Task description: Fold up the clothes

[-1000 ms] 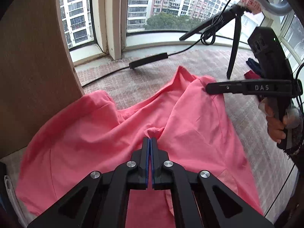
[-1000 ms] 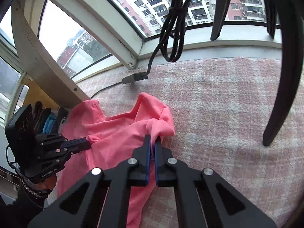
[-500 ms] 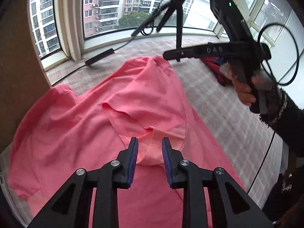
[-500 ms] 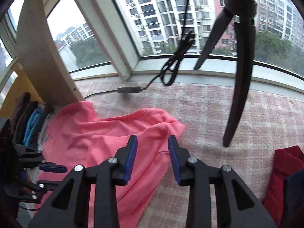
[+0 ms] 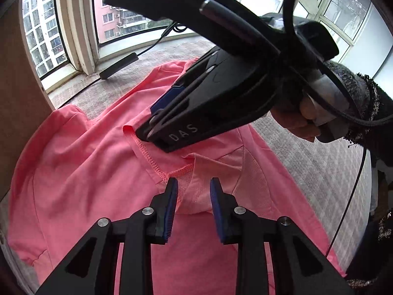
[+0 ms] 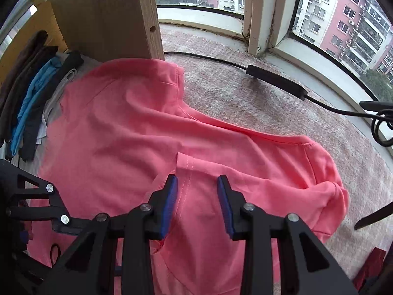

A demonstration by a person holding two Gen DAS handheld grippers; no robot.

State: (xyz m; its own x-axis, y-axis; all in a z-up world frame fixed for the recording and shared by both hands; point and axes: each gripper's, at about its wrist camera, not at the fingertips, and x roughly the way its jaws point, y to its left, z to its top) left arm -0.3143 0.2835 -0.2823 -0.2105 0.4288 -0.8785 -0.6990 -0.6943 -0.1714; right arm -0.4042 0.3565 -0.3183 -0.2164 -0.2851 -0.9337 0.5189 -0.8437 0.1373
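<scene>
A pink garment [image 5: 86, 172] lies spread on the checked rug, with a stitched hem edge [image 5: 152, 162] turned up near its middle. My left gripper [image 5: 192, 196] hovers open just over a folded pink flap, with nothing pressed between its blue pads. In the same view the right gripper [image 5: 149, 127] crosses close overhead, its tips down by the hem, held by a hand [image 5: 302, 120]. In the right wrist view the pink garment [image 6: 122, 123] fills the centre. My right gripper [image 6: 196, 196] stands open above a seam there, holding nothing. The left gripper [image 6: 59, 221] shows at the lower left.
A wooden cabinet panel [image 6: 105, 17] stands at the garment's far edge, with a row of folded clothes [image 6: 27, 98] beside it. A black cable with an inline box [image 6: 275, 81] crosses the rug [image 6: 233, 103]. A tripod leg [image 6: 373, 216] and red clothing [image 6: 371, 265] lie right. Windows run behind.
Both grippers were shut on pink cloth a second ago, then let go and opened. The right gripper has swung across to the garment's middle, close above the left gripper.
</scene>
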